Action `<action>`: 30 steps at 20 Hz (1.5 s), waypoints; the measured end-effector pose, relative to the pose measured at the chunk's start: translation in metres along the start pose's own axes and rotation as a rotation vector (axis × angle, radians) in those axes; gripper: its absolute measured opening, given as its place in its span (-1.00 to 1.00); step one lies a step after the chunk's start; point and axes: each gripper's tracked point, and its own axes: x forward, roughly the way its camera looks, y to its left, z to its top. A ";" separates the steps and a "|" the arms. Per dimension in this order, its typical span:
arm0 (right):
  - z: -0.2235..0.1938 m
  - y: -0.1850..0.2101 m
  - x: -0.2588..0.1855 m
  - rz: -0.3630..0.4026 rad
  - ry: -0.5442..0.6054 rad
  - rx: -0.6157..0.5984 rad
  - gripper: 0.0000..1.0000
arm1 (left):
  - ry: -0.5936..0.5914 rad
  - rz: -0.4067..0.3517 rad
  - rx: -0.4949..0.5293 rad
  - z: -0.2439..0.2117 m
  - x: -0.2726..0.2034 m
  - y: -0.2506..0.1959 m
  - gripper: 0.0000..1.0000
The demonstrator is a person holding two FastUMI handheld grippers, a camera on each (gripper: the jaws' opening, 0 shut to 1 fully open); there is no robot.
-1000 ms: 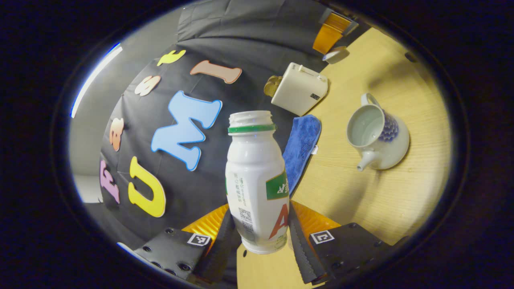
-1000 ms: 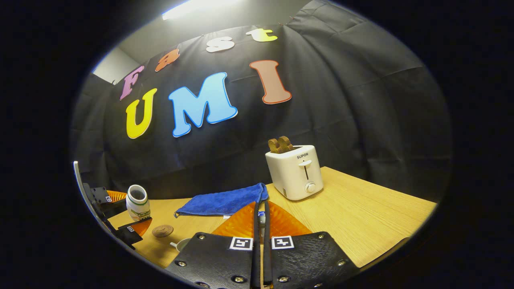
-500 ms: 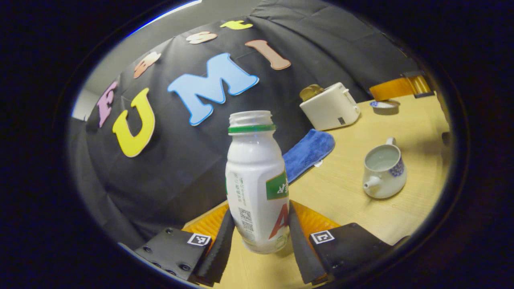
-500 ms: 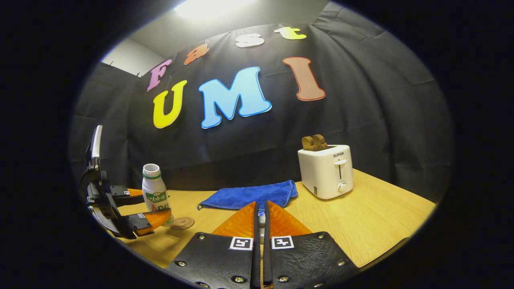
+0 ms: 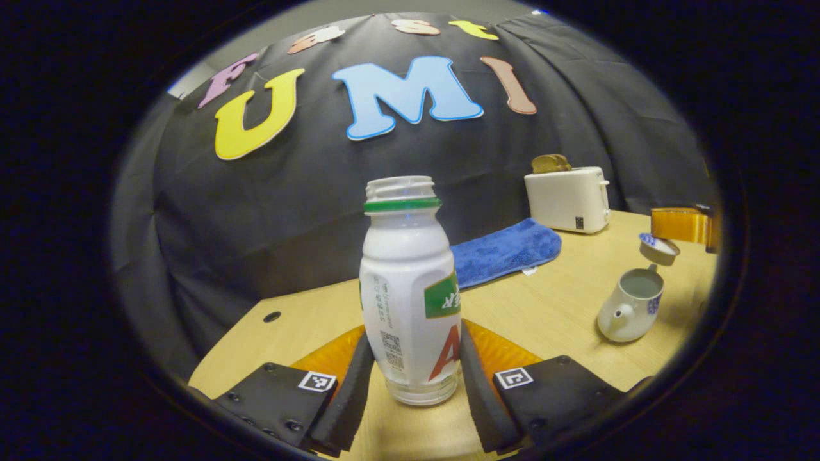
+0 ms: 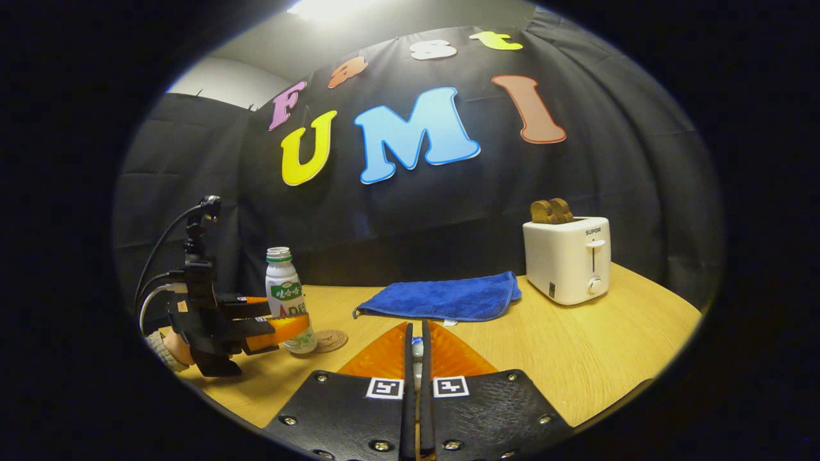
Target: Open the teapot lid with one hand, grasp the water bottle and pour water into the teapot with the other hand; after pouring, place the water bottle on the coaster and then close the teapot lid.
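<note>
A white water bottle (image 5: 410, 288) with a green neck ring and no cap stands upright between my left gripper's (image 5: 413, 342) fingers, which press on both its sides. In the right gripper view the bottle (image 6: 286, 298) and the left gripper (image 6: 278, 323) sit at the left edge of a round brown coaster (image 6: 330, 340); whether the base rests on the coaster I cannot tell. The white and blue teapot (image 5: 630, 310) stands open at the right. Its lid (image 5: 658, 248) hangs above it, with my right gripper (image 6: 416, 336) shut on the knob (image 6: 417, 349).
A blue cloth (image 6: 442, 298) lies on the wooden table (image 6: 576, 352) in front of the wall. A white toaster (image 6: 567, 259) with bread in its slots stands at the back right. A person's hand (image 6: 168, 349) holds the left gripper.
The left gripper has swung the bottle from a tilt above the teapot back to upright and brought it down by the coaster. The right gripper still holds the lid.
</note>
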 end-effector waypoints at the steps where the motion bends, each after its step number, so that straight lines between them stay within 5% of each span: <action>1: -0.004 0.003 0.001 0.006 0.011 -0.010 -0.94 | -0.002 -0.005 -0.017 0.000 -0.002 0.001 0.38; 4: -0.010 0.011 0.005 0.025 0.027 -0.016 -0.94 | -0.016 -0.006 -0.038 0.005 -0.004 0.002 0.63; 7: -0.011 0.012 0.008 0.026 0.032 -0.020 -0.94 | -0.030 -0.008 -0.056 0.011 -0.007 0.004 0.63; 9: -0.012 0.013 0.009 0.027 0.032 -0.013 -0.94 | -0.031 -0.010 -0.064 0.011 -0.009 0.006 0.39; 15: -0.020 0.016 0.013 0.025 0.063 -0.004 -0.94 | -0.017 -0.006 -0.100 0.002 -0.010 0.015 0.39; 16: -0.021 0.016 0.013 0.023 0.065 -0.011 -0.94 | -0.017 -0.004 -0.104 0.001 -0.011 0.018 0.63; 17: -0.021 0.016 0.012 0.023 0.063 -0.014 -0.94 | -0.018 -0.003 -0.108 0.000 -0.012 0.020 0.39; 18: -0.021 0.016 0.013 0.023 0.062 -0.017 -0.94 | -0.018 -0.001 -0.110 -0.001 -0.013 0.022 0.51; 25: -0.027 0.016 0.014 0.014 0.068 -0.040 -0.94 | -0.030 -0.019 -0.131 0.004 -0.007 0.027 0.39; 27: -0.029 0.017 0.013 0.009 0.071 -0.060 -0.94 | -0.031 -0.028 -0.137 0.004 -0.004 0.025 0.62; 28: -0.031 0.016 0.014 0.004 0.077 -0.078 -0.94 | -0.029 -0.032 -0.137 0.004 -0.002 0.024 0.39; 30: -0.031 0.019 0.013 0.002 0.076 -0.102 -0.89 | -0.031 -0.042 -0.140 0.006 0.002 0.022 0.45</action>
